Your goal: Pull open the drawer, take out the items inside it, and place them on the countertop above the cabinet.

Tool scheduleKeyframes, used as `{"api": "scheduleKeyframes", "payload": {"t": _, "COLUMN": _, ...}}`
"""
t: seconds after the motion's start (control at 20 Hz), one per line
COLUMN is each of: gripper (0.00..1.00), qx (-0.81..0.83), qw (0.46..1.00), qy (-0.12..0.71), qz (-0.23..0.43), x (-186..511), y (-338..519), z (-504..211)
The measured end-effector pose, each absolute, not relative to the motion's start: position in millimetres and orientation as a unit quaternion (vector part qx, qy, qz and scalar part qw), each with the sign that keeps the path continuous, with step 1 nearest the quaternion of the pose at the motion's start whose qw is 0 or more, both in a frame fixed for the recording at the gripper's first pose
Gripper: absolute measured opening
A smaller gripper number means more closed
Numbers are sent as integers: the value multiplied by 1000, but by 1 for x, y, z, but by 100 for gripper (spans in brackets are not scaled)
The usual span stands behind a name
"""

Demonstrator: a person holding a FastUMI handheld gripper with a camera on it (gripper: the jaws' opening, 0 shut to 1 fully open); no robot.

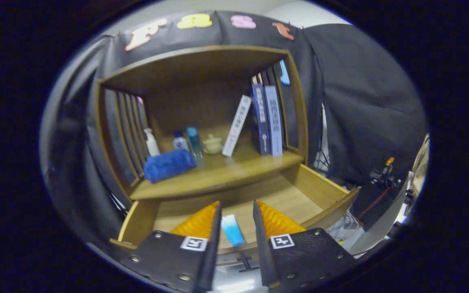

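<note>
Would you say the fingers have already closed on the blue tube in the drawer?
No, the gripper is open, and the blue tube lies untouched between its fingers on the drawer floor.

Tube (233, 230) in drawer (320, 189) (between fingers (200, 223))

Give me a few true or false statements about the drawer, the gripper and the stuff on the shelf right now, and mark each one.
1. The drawer is pulled open. True.
2. The gripper is shut on the blue and white tube. False: its fingers are apart, and the tube lies on the drawer floor between them.
3. A rolled blue towel lies on the countertop above the drawer. True.
4. All the books stand straight upright. False: the white book leans toward the dark blue books.
5. The small bottles stand behind the towel. True.
</note>
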State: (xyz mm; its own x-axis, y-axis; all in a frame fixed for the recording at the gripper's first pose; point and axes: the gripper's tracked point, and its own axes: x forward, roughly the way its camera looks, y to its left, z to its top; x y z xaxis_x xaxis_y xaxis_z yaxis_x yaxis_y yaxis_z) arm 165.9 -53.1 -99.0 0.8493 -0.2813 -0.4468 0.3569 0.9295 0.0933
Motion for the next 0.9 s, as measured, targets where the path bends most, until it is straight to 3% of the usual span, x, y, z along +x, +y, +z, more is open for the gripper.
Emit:
{"api": "scheduleKeyframes", "payload": {"t": 0.2, "gripper": 78, "qx": 63, "qw": 921, "qy": 346, "qz": -167, "x": 207, "y": -55, "z": -135}}
{"api": "scheduleKeyframes", "payload": {"t": 0.5, "gripper": 83, "qx": 65, "qw": 849, "qy": 502, "qz": -151, "x": 209, "y": -47, "z": -216}}
{"api": "scheduleKeyframes", "payload": {"t": 0.9, "gripper": 83, "qx": 62, "qw": 818, "qy": 559, "qz": -120, "x": 214, "y": -33, "z": -263}}
